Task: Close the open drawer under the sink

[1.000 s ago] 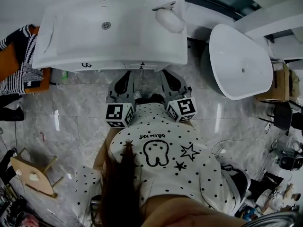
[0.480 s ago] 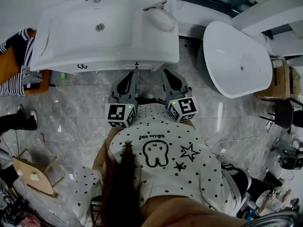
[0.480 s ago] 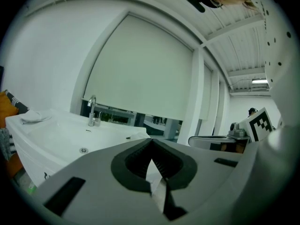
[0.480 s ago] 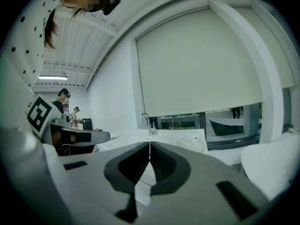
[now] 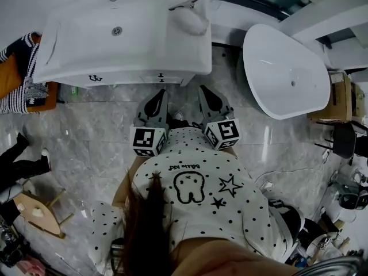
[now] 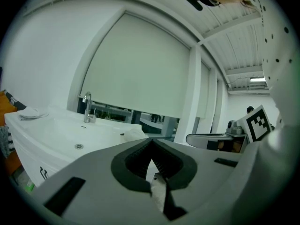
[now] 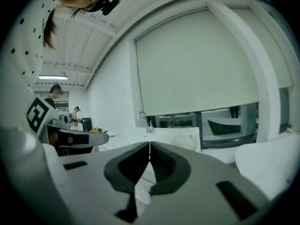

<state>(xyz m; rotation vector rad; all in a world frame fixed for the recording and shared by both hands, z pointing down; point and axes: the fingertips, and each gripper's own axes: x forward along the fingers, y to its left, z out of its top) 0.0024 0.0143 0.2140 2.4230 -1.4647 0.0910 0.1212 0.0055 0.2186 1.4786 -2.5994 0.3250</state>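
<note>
The white sink point(image 5: 126, 36) fills the top of the head view. Its drawer front point(image 5: 126, 78) shows as a narrow white strip with two small dark handles, tucked just under the basin's front edge. Both grippers hang side by side above the grey marble floor, a short way in front of that strip and pointing at it. My left gripper point(image 5: 157, 92) is shut and holds nothing. My right gripper point(image 5: 202, 88) is shut and holds nothing too. In the left gripper view the shut jaws point(image 6: 151, 146) face the sink point(image 6: 70, 135) and tap point(image 6: 86, 108). The right gripper point(image 7: 149, 146) faces it as well.
A white freestanding bathtub point(image 5: 287, 73) stands to the right of the sink. An orange seat with striped cloth point(image 5: 20, 68) is at the left, another person's legs point(image 5: 23, 160) are below it, and a small wooden stool point(image 5: 37, 214) is at the lower left.
The sink has slid left and a little up in the head view. The gap between both grippers' tips and the drawer front has widened slightly. Both stayed shut.
</note>
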